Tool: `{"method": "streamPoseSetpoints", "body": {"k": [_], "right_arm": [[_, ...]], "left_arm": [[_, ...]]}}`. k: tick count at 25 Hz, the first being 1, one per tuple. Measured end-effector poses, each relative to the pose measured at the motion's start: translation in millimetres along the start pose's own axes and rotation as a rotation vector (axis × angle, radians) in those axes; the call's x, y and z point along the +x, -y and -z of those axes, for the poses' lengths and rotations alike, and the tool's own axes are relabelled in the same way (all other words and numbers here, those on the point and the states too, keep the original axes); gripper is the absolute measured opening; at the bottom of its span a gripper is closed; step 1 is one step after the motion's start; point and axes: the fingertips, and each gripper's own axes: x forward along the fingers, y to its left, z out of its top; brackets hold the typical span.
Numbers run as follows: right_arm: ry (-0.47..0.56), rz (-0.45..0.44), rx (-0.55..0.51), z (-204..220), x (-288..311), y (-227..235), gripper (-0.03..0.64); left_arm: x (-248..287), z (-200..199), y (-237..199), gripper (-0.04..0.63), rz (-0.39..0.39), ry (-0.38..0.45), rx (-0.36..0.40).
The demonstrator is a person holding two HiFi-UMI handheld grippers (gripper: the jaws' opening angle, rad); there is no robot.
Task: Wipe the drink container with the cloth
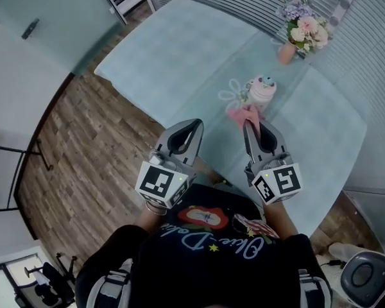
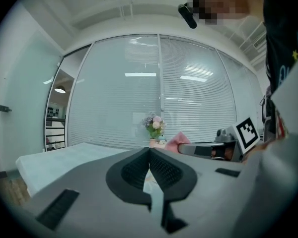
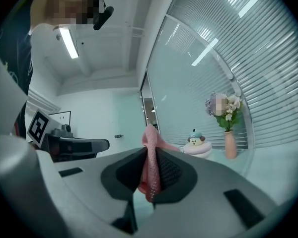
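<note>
The wood-plank floor (image 1: 83,153) runs under a wide table (image 1: 192,56) with a smooth, pale blue-green top and rounded corners. Slatted blinds (image 1: 372,76) line the wall behind it.

The left gripper (image 1: 197,123) is held over the near table edge. In its own view, the jaws' ribbed black pads meet at the tips, with nothing between them (image 2: 149,150).

The right gripper (image 1: 248,126) is level with it, just to the side, and the two are apart. Its jaws are clamped on the cloth (image 3: 151,168), a soft pink knit with a dotted weave. The cloth stands up in a folded peak above the pads and hangs a little below them. From the head view it bunches at the jaw tips (image 1: 247,114).

A slim pink vase (image 1: 286,52) of pastel flowers stands near the far edge.

The container (image 1: 262,90) sits upright on the table just beyond the cloth, between the right gripper and the vase. It is squat, round and pink-white, and is topped with a small cartoon figure (image 3: 195,138). I cannot tell whether the cloth touches it.
</note>
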Motion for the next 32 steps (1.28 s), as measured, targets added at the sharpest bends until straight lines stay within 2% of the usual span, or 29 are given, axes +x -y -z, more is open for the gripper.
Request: {"method": "streamPoseSetpoints", "body": {"k": [6,16,26,32], "right_arm": [[0.001,0.098,0.008,1,17,13,0.025],[-0.024,0.275,0.033,4,56,39,0.025],[-0.077,0.443,0.063,35,65,56,0.025],[-0.101,0.484,0.099,53,64,61,0.025]], "left_arm": [[41,3,-8,0.003,0.122,-0.015,-0.036],[95,-21,-31,0.003,0.324,-0.015,0.003],[112,-6,-61,0.003,0.404,-0.056,-0.032],[113,0,-65,0.003,0.426,-0.068,-0.035]]}}
